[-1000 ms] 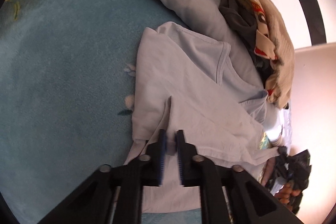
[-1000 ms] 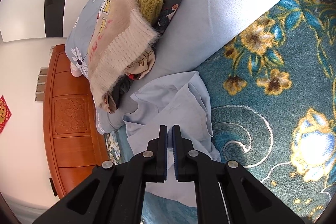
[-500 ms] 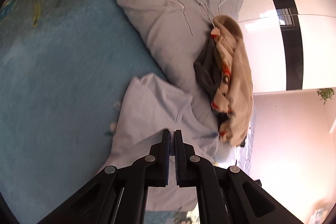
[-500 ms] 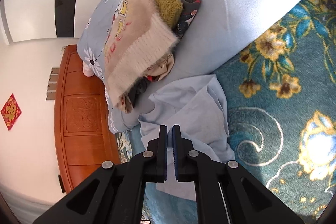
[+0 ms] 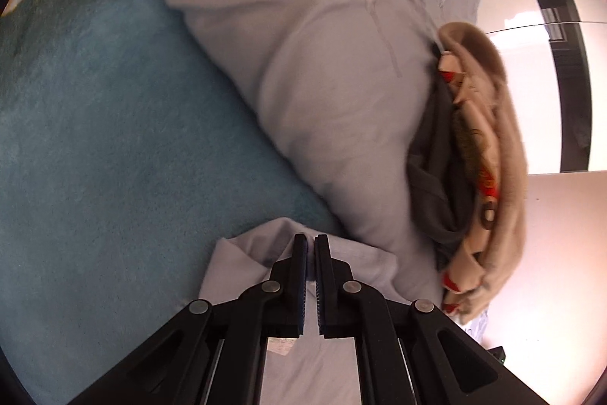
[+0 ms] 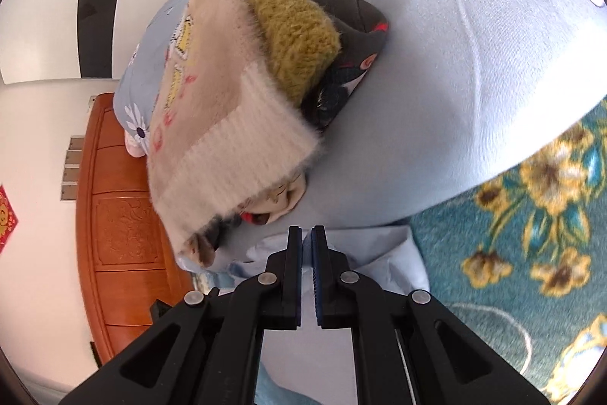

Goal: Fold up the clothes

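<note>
A pale blue shirt (image 5: pixel 242 260) lies on the teal bedspread (image 5: pixel 95 158), its far edge bunched against a pale blue pillow (image 5: pixel 322 82). My left gripper (image 5: pixel 310 238) is over that far edge, jaws together with a thin layer of the shirt's cloth pinched between the pads. In the right wrist view the same shirt (image 6: pixel 383 253) shows as rumpled folds around my right gripper (image 6: pixel 306 229), which is likewise shut on a fold of it. Most of the shirt is hidden under both grippers.
A pile of clothes (image 6: pixel 235 124), with a fuzzy cream sweater, an olive knit and dark garments, rests on the pillow (image 6: pixel 455 82); the left wrist view shows it too (image 5: pixel 485 158). A carved wooden headboard (image 6: pixel 114 215) stands at the left. The flowered bedspread (image 6: pixel 512 253) stretches right.
Both grippers have moved forward toward the pillow and the clothes pile, drawing the shirt's cloth along. Less of the shirt shows ahead of them. The left gripper's jaws have come together.
</note>
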